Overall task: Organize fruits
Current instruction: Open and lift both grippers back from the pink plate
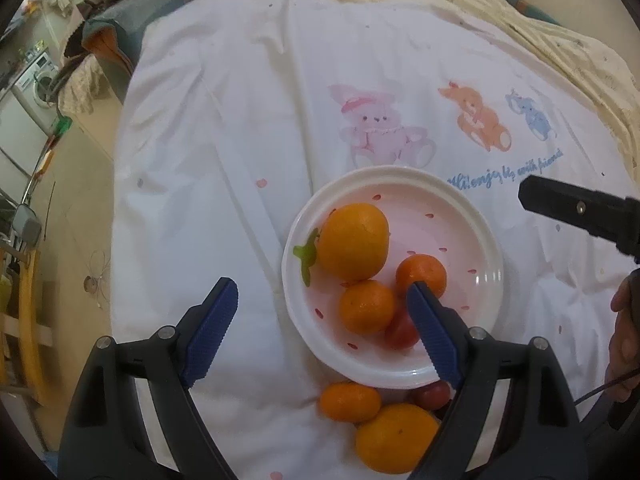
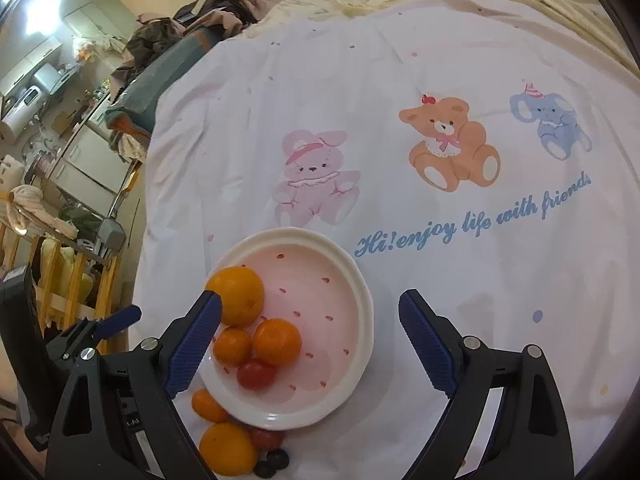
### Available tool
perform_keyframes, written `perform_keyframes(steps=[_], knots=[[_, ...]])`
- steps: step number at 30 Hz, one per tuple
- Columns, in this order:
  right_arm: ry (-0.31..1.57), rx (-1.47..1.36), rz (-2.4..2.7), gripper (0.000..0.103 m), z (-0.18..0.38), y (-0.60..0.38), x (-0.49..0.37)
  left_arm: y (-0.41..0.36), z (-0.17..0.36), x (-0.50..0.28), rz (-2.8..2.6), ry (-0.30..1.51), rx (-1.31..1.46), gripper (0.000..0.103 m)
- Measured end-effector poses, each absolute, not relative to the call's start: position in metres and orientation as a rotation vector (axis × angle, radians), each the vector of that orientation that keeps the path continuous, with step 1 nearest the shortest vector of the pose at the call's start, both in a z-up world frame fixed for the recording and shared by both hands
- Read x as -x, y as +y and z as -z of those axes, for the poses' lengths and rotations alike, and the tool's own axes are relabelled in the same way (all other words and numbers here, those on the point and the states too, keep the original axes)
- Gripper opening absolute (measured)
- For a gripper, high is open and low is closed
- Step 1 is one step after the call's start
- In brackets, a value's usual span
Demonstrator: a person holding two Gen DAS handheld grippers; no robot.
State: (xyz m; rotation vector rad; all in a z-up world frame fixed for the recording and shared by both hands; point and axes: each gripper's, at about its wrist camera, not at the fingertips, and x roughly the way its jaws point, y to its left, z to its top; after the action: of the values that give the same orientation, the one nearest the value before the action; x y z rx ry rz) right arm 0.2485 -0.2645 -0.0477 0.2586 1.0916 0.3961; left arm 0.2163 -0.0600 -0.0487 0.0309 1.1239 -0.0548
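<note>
Fingers: left gripper (image 1: 322, 330) and right gripper (image 2: 310, 344) both stand spread wide with nothing between them; each has black plastic arms and blue ribbed fingers (image 1: 212, 330).
Left gripper position: it hovers at the near rim of the plate, its right-hand finger overlapping the small fruits in that view.
Right gripper position: it hovers over the plate too; from the left wrist view its black finger (image 1: 576, 208) shows at the right edge, with part of a hand (image 1: 624, 332) below it.
Plate: round white plate (image 2: 360, 280) with a raised rim and a glossy pale pink well dotted with small red marks, lying on the sheet.
Fruit on plate: a large smooth orange (image 1: 354, 242) with a green plastic-looking leaf (image 1: 307, 258) beside it, two smaller oranges (image 1: 366, 306) (image 1: 422, 274) touching each other, and a shiny red cherry tomato (image 2: 256, 374) just beside them.
Fruit off plate: close against the plate's near rim lie a small orange (image 1: 350, 400), a large orange (image 1: 396, 438), another cherry tomato (image 2: 267, 437) and two dark round berries (image 2: 272, 463).
Surface: a bed covered by a white, creased cotton-like sheet (image 2: 440, 320) printed with a pink rabbit (image 2: 312, 178), a brown bear (image 2: 452, 144), a blue elephant (image 2: 556, 122) and blue script lettering.
</note>
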Motion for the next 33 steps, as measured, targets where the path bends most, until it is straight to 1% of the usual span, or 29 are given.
perform_keyframes(steps=[5, 12, 15, 18, 28, 33], knots=[[1.080, -0.274, -0.395, 0.092, 0.038, -0.267, -0.226, -0.053, 0.038, -0.205, 0.065, 1.137, 0.013, 0.084], [1.042, -0.282, -0.378, 0.092, 0.020, -0.274, -0.191, -0.049, 0.014, -0.182, 0.052, 1.066, 0.030, 0.084], [1.051, -0.322, -0.380, 0.092, 0.015, -0.275, -0.184, -0.050, 0.008, -0.174, 0.066, 1.053, 0.044, 0.084], [1.028, -0.299, -0.366, 0.092, 0.005, -0.277, -0.171, -0.051, 0.004, -0.164, 0.077, 1.044, 0.061, 0.084], [1.045, -0.288, -0.309, 0.092, 0.011, -0.289, -0.133, -0.053, 0.017, -0.135, 0.067, 1.055, 0.011, 0.084], [1.044, -0.305, -0.293, 0.092, 0.021, -0.297, -0.120, -0.057, 0.028, -0.132, 0.066, 1.097, 0.017, 0.084]])
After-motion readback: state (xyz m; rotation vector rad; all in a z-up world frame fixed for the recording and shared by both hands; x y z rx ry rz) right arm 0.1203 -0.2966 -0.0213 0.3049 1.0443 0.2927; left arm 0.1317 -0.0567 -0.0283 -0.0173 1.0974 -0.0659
